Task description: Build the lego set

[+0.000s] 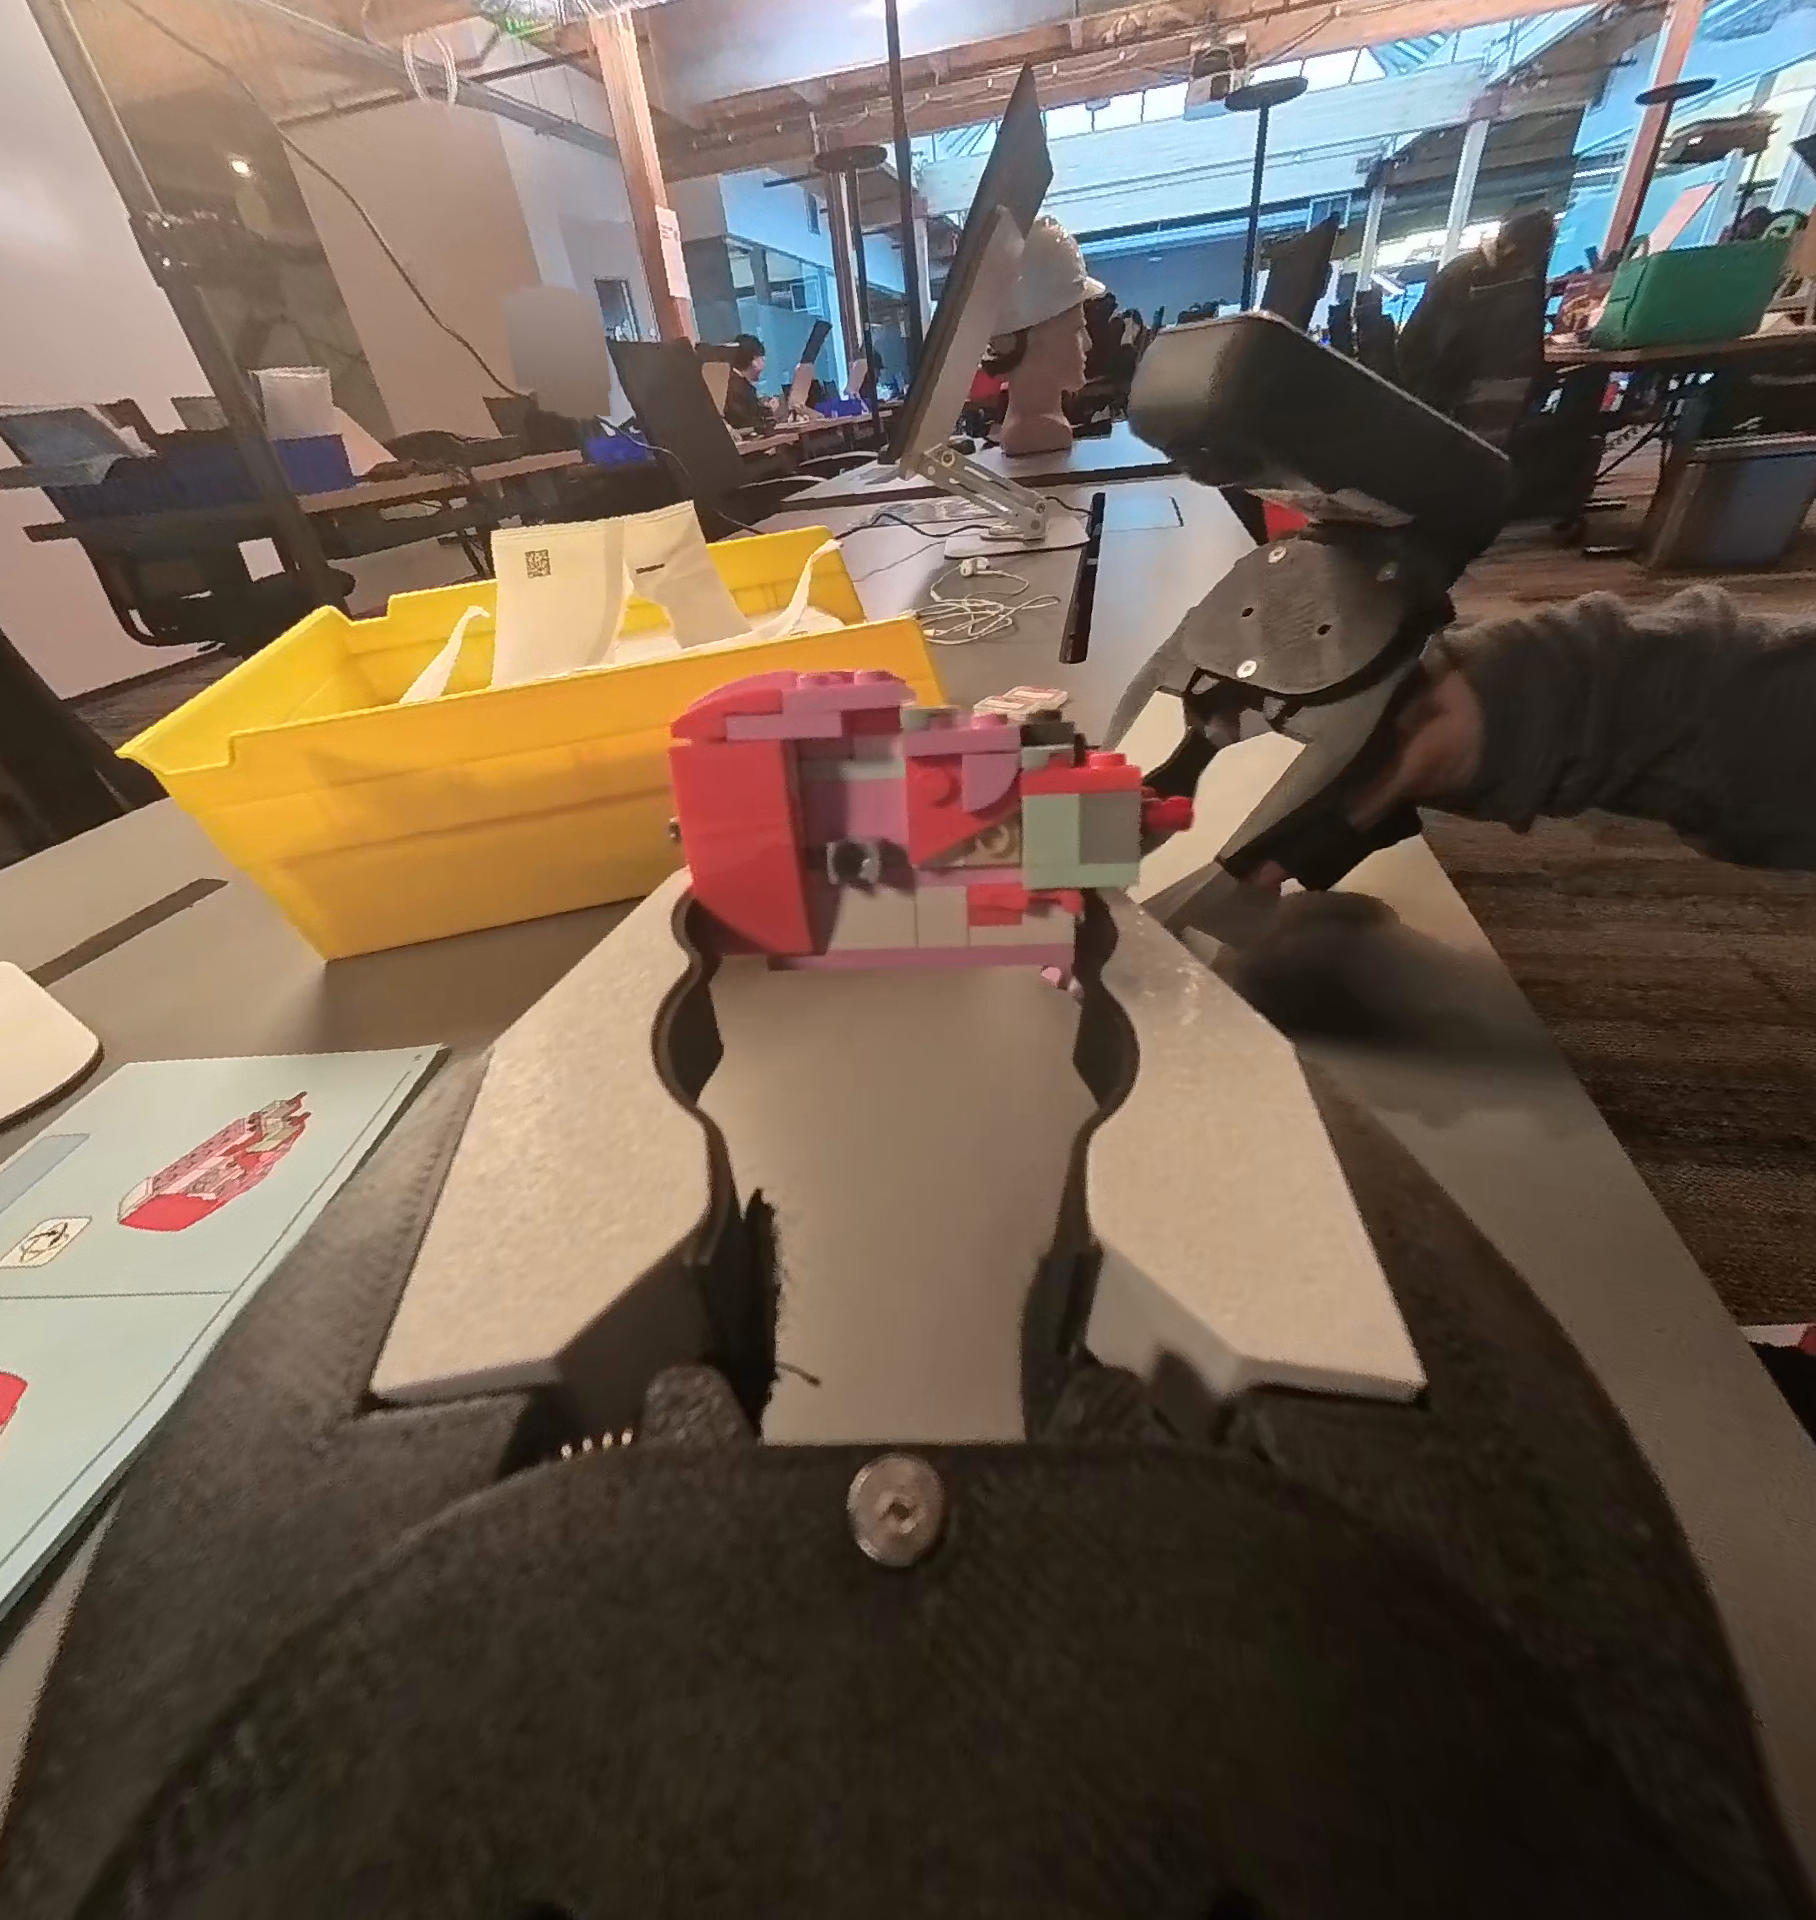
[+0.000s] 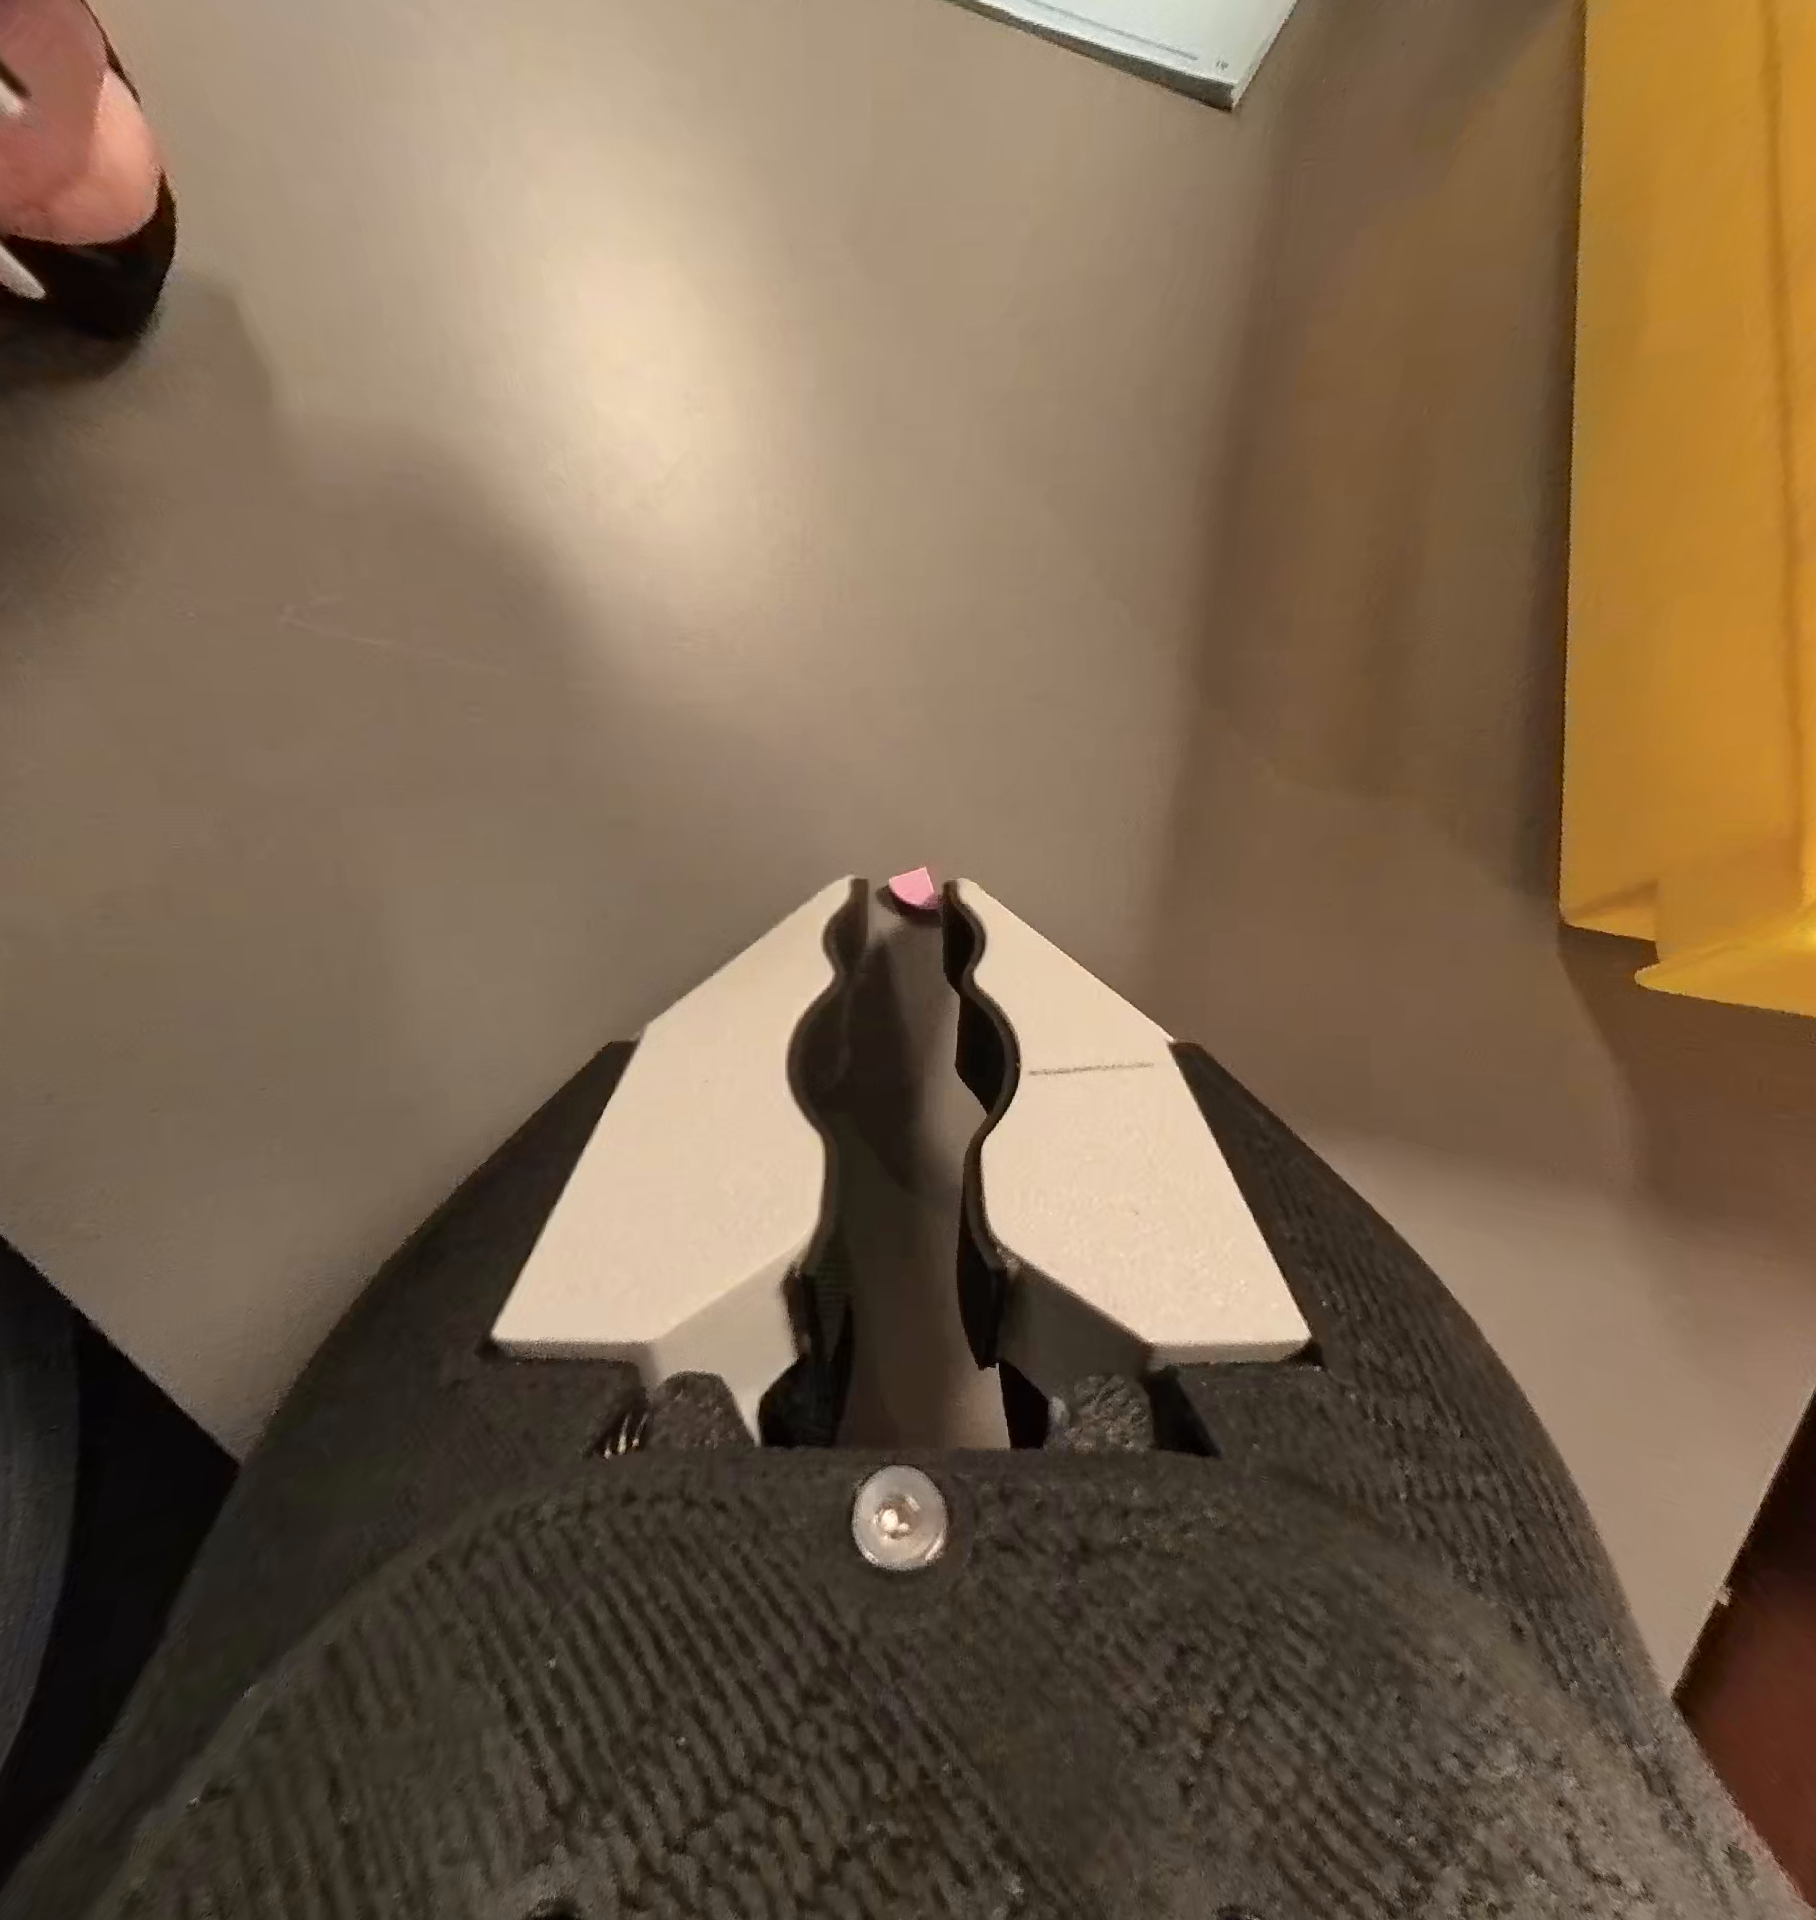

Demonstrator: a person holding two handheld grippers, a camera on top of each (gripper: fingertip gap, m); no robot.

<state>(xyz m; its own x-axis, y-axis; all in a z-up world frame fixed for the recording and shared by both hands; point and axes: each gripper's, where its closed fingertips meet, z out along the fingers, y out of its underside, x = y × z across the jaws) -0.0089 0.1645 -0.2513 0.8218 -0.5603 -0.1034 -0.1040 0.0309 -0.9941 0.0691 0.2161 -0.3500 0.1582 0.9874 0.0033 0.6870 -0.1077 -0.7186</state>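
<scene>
My left gripper [image 1: 888, 914] clamps the brick model [image 1: 883, 821]; my right gripper [image 2: 906, 896], beside it, nearly closes around a pink piece [image 2: 910, 889], not yet gripped.

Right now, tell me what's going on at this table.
A person works two handheld grippers. The left gripper holds a red and pink brick model between its fingers, lifted before a yellow bin. The right gripper points down at the grey table, fingers nearly together around a small pink piece.

Yellow bin [image 1: 488, 790] holding white bags [image 1: 561, 608], instruction booklet [image 1: 156, 1226] on grey table [image 1: 208, 935], tilted monitor [image 1: 977, 281] behind.
</scene>
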